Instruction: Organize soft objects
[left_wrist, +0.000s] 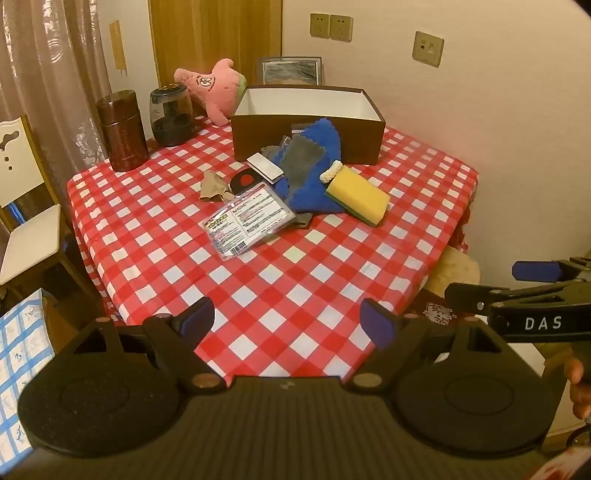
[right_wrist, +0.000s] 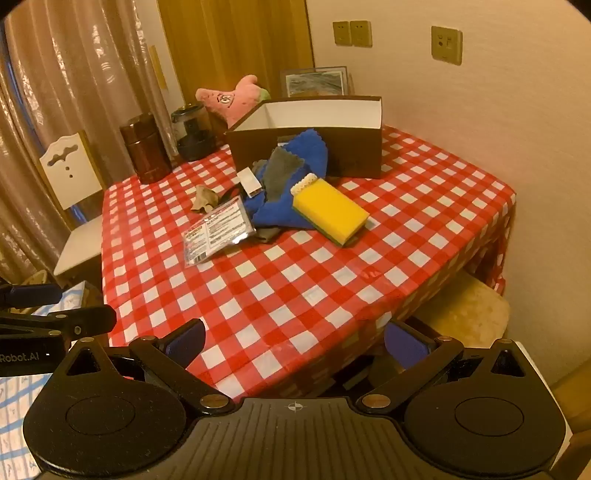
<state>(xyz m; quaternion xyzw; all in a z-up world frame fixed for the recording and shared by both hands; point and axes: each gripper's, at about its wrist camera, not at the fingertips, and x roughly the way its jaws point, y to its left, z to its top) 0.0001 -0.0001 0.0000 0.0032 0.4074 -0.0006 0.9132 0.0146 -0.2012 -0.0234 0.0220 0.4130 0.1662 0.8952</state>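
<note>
A pile of soft things lies mid-table in front of an open brown box (left_wrist: 306, 138) (right_wrist: 354, 147): a blue cloth (left_wrist: 314, 177) (right_wrist: 291, 206) with a grey cloth (left_wrist: 301, 158) (right_wrist: 280, 170) on it, a yellow sponge (left_wrist: 358, 194) (right_wrist: 328, 208), a beige rag (left_wrist: 212, 184) (right_wrist: 203, 197) and a printed plastic packet (left_wrist: 247, 218) (right_wrist: 218, 229). A pink plush (left_wrist: 214, 85) (right_wrist: 229, 98) lies behind the box. My left gripper (left_wrist: 286, 325) is open and empty at the table's near edge. My right gripper (right_wrist: 295, 343) is open and empty beside it.
The table has a red-and-white checked cloth (left_wrist: 258, 280) (right_wrist: 295, 280). A brown canister (left_wrist: 123, 131) (right_wrist: 146, 147) and a dark glass jar (left_wrist: 171, 114) (right_wrist: 194, 131) stand at the back left. A white chair (left_wrist: 22, 221) (right_wrist: 74, 206) is left of the table. A cushioned stool (right_wrist: 461, 314) sits under the right edge.
</note>
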